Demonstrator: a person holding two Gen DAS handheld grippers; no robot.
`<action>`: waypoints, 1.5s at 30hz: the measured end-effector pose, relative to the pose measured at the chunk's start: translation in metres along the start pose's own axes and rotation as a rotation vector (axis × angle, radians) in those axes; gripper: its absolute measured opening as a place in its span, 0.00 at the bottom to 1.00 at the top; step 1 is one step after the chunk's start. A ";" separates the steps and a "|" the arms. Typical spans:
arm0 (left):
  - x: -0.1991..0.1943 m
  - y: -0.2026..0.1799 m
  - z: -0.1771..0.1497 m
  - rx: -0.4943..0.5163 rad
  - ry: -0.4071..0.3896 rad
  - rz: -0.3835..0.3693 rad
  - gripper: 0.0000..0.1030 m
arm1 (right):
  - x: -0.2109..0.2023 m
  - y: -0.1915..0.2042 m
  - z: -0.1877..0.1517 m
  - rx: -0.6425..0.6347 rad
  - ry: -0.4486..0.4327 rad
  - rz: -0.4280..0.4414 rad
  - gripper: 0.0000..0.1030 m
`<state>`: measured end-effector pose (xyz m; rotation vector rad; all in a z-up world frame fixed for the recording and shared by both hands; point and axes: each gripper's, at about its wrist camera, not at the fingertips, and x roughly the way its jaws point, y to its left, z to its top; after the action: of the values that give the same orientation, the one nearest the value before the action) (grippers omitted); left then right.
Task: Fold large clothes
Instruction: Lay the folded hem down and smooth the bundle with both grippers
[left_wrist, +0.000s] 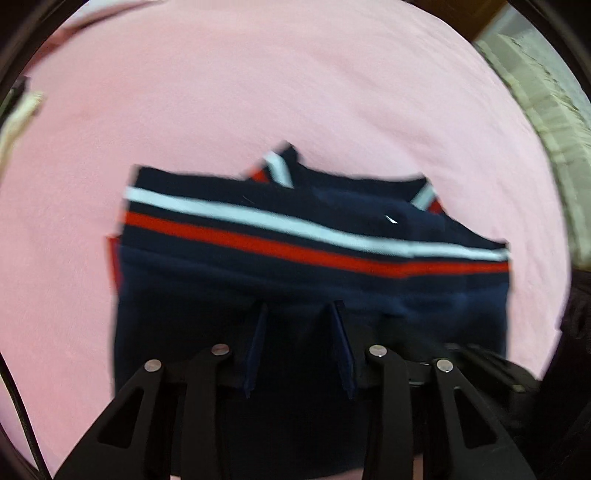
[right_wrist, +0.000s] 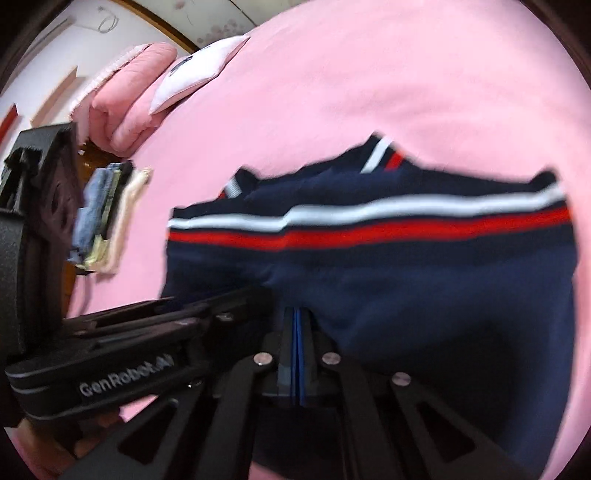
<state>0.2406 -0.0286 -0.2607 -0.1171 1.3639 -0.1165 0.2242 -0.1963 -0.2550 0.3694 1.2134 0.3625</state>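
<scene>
A navy garment (left_wrist: 314, 295) with one white and one red stripe lies folded on the pink sheet (left_wrist: 258, 92), blurred in both views. My left gripper (left_wrist: 300, 305) points down over its near part. The jaws stand apart, their blue pads are bare, and dark cloth shows below the gap. In the right wrist view the same garment (right_wrist: 424, 288) fills the middle. My right gripper (right_wrist: 297, 314) has its pads pressed together, and its tips pinch the cloth at the near edge, where creases run in. The left gripper's black housing (right_wrist: 110, 369) lies just left of it.
A stack of folded clothes (right_wrist: 107, 214) sits at the bed's left edge. A folded pink quilt (right_wrist: 125, 103) and a white pillow (right_wrist: 195, 74) lie beyond it. A beige patterned cloth (left_wrist: 546, 110) runs along the right side. A hand (right_wrist: 48, 454) shows at the lower left.
</scene>
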 end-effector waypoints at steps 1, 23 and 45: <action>0.001 0.002 0.000 -0.003 -0.007 0.019 0.31 | -0.003 -0.007 0.002 0.009 -0.004 -0.014 0.00; -0.037 0.063 -0.046 -0.228 -0.004 0.007 0.47 | -0.107 -0.061 -0.027 0.213 -0.172 0.032 0.00; -0.015 0.062 -0.098 -0.099 0.092 0.135 0.24 | -0.048 -0.021 -0.060 0.117 0.060 0.052 0.00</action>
<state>0.1427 0.0335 -0.2757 -0.1034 1.4655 0.0591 0.1540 -0.2321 -0.2436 0.4944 1.2889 0.3506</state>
